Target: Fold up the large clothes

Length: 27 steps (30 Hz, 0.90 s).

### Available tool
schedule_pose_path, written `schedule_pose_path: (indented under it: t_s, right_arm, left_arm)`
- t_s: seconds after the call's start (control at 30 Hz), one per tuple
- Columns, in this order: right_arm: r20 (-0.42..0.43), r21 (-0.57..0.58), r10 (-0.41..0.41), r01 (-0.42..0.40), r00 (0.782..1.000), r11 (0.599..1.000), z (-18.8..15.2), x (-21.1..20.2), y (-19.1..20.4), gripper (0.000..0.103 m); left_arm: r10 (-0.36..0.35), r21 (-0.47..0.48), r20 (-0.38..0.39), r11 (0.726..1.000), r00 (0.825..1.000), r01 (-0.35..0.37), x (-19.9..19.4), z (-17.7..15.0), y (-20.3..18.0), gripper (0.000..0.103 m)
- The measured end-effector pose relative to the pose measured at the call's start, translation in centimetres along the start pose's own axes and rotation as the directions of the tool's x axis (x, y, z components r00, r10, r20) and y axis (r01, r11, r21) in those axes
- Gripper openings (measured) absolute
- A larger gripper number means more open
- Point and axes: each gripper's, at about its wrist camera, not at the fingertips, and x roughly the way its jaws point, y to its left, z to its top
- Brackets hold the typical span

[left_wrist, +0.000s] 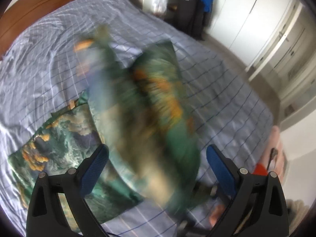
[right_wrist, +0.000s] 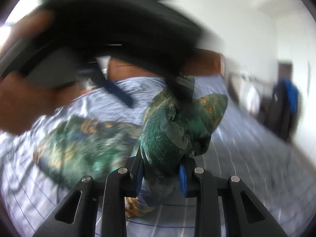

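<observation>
A large green garment with orange and beige print [left_wrist: 59,144] lies partly on the bed; a bunch of it [left_wrist: 150,106] is lifted and blurred in the left wrist view. My left gripper [left_wrist: 156,160] is open, its blue pads either side of the blurred cloth, holding nothing. In the right wrist view my right gripper [right_wrist: 161,174] is shut on a bunched fold of the garment [right_wrist: 173,126], held above the bed. The other hand-held gripper [right_wrist: 110,31] shows blurred at the top of that view.
The bed has a pale blue checked sheet [left_wrist: 49,63] and a wooden headboard [left_wrist: 29,11]. A white bag [left_wrist: 159,1], dark hanging clothes [left_wrist: 194,9] and white wardrobe doors [left_wrist: 246,19] stand beyond the bed.
</observation>
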Motion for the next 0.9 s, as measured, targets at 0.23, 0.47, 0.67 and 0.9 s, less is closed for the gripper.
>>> schedule_pose_path:
  t_s: [0.23,0.47,0.67,0.9]
  right_arm:
    - [0.029,-0.233,0.041,-0.034,0.999,0.972,-0.3,-1.0,7.2,0.028]
    - [-0.06,0.022,0.284,-0.283,0.957,0.959,0.1,-5.1,5.2,0.078]
    - [-0.155,0.176,0.254,-0.226,0.955,0.958,-2.8,-4.8,2.1,0.078]
    - [-0.239,0.205,0.262,-0.215,0.935,0.955,-3.9,-1.7,2.1,0.065]
  left_arm:
    - [0.207,-0.027,-0.076,0.977,0.975,-0.21,1.4,-2.1,1.4,0.032]
    - [0.08,-0.27,0.064,0.961,0.995,-0.06,-5.4,-4.0,11.6,0.029]
    - [0.057,-0.48,0.137,0.877,0.989,0.016,-7.3,-10.8,22.3,0.029]
    - [0.063,-0.669,0.134,0.742,0.989,0.044,-3.7,-19.9,30.7,0.031]
